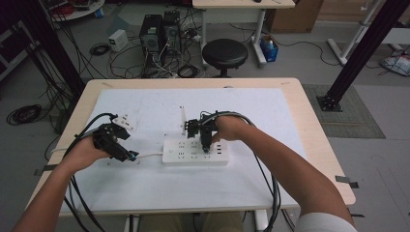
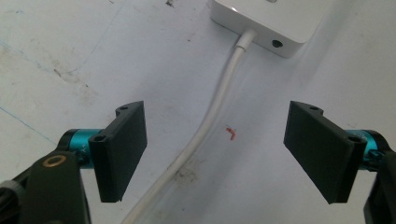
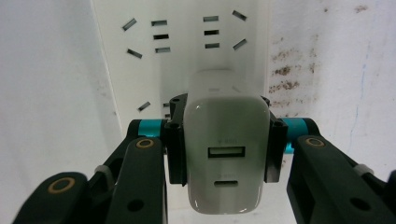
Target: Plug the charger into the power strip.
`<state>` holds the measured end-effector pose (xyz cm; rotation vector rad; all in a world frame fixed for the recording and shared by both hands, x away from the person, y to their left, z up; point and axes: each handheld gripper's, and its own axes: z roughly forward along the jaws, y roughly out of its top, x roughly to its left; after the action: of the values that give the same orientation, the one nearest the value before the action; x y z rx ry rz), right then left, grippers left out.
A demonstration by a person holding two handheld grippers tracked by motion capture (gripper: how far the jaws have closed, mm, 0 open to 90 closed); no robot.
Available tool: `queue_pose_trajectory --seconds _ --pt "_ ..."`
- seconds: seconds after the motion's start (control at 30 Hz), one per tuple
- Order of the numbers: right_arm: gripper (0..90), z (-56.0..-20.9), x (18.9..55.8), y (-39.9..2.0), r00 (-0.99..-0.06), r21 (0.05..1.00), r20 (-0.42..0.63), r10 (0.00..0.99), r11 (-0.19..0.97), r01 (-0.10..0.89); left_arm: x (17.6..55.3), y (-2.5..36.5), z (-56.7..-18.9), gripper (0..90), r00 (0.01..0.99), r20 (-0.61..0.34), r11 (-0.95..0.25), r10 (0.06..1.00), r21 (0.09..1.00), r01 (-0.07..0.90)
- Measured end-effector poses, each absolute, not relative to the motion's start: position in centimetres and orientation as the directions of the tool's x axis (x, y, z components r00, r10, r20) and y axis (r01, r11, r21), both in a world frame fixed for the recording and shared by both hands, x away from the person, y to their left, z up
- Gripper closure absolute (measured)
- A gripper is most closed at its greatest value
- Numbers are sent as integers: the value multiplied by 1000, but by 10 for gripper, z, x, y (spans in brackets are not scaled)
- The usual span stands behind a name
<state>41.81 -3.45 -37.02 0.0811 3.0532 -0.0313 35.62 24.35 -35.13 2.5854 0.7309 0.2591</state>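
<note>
White sheet (image 1: 159, 179) covering wooden table (image 1: 309, 116), power strip (image 1: 195, 152) lying near its middle. Right gripper (image 3: 226, 154) pointing down over strip, jaws pinching white charger (image 3: 227, 158) by its sides, charger sitting over sockets. Charger's prongs hiding beneath its body; contact with strip unclear. Left gripper (image 2: 215, 154) resting low beside strip's end, jaws spreading wide, straddling white cord (image 2: 210, 121) without touching. Bare sheet lying open ahead of strip and toward near edge.
</note>
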Motion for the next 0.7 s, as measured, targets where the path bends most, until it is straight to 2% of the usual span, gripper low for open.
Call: queue_pose_trajectory --seconds 0.13,0.33,0.37,0.4,0.5,0.57,0.63,0.7 --pt "618 -373 417 -42 -992 41 -88 85 996 81 356 243 -353 214 841 53 -760 539 462 458" --pt "601 -375 420 -44 -995 66 -71 75 995 70 354 244 -355 214 840 50 -758 540 463 459" --pt "508 -375 421 -45 -994 70 -64 90 994 85 354 243 -356 214 840 48 -758 540 462 460" --pt "367 -375 425 -48 -991 90 -63 118 990 112 354 244 -356 214 843 48 -760 537 461 458" --pt "199 -366 434 -62 -973 197 54 222 953 229 355 245 -356 214 845 46 -760 533 464 454" --pt "184 -357 441 -73 -951 262 115 289 914 309 356 246 -356 214 841 42 -750 540 476 459" --pt "183 -348 445 -83 -921 296 117 371 872 389 356 246 -356 214 838 38 -741 545 488 460" --pt "88 -340 447 -93 -912 340 107 397 847 409 355 246 -357 214 839 35 -741 543 490 459"
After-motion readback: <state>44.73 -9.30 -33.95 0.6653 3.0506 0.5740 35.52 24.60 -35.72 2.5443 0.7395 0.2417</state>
